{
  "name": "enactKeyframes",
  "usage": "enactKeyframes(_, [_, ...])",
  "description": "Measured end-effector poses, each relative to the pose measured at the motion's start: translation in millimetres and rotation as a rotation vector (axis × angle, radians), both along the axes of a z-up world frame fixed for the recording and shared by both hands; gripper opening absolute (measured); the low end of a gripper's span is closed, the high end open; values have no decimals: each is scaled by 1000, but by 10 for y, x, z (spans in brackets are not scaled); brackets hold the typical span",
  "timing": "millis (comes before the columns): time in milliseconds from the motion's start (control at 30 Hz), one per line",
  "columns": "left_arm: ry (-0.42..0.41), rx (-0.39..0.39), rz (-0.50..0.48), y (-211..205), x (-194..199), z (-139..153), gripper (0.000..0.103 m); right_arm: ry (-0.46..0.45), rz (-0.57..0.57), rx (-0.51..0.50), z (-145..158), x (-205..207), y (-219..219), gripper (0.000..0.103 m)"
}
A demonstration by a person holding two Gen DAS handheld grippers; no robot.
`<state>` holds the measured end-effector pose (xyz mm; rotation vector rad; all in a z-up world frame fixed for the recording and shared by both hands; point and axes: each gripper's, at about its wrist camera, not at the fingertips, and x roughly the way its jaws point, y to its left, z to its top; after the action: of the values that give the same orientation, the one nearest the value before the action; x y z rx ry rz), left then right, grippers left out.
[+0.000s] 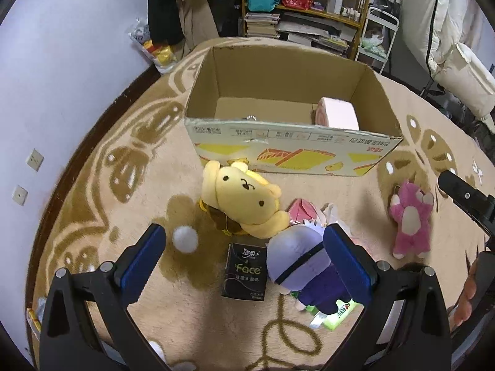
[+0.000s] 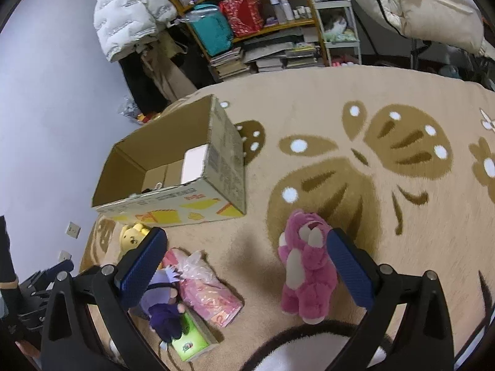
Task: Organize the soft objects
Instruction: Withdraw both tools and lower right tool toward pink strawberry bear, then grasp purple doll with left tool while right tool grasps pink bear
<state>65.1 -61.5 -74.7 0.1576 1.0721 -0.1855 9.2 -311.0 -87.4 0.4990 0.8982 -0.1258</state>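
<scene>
- Beige carpet (image 2: 309,99) with brown butterfly patterns carries everything, and a cluttered bookshelf (image 2: 263,24) stands behind it.
- My right tongs (image 2: 247,273) are spread wide above the pink bear (image 2: 306,266), which lies on the carpet between the blue pads, just beside the right one, well apart from the cardboard box (image 1: 290,148).
- I judge the pink bear light and squashy; I would pinch its belly, since limbs would flop and slip.
- My left tongs (image 1: 244,262) are spread too, holding nothing; the purple doll (image 1: 300,262) lies beside the right pad, over a green tissue pack (image 1: 337,312).
- A yellow dog toy (image 1: 244,201) leans near the box front, with a white pompom (image 1: 185,239) beside it, both soft.
- A black tissue pack (image 1: 245,272) reads "Face"; it should give under pressure but keep its shape.
- A pink wrapped pack (image 2: 207,290) sits by the doll; its film looks slippery.
- Inside the box lies a pink roll (image 1: 337,113); the printing on the box is too small to read.
</scene>
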Motion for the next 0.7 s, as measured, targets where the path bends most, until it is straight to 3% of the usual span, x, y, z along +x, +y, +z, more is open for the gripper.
enactKeyframes(233, [64, -22, 13, -8, 57, -181, 101, 58, -34, 12, -199, 134, -77, 103])
enactKeyframes(367, [89, -17, 4, -58, 84, -268, 101, 111, -64, 5, -344, 197, -129, 98])
enactKeyframes(700, [148, -1, -25, -166, 137, -462, 101, 235, -125, 70, -691, 239, -310, 97])
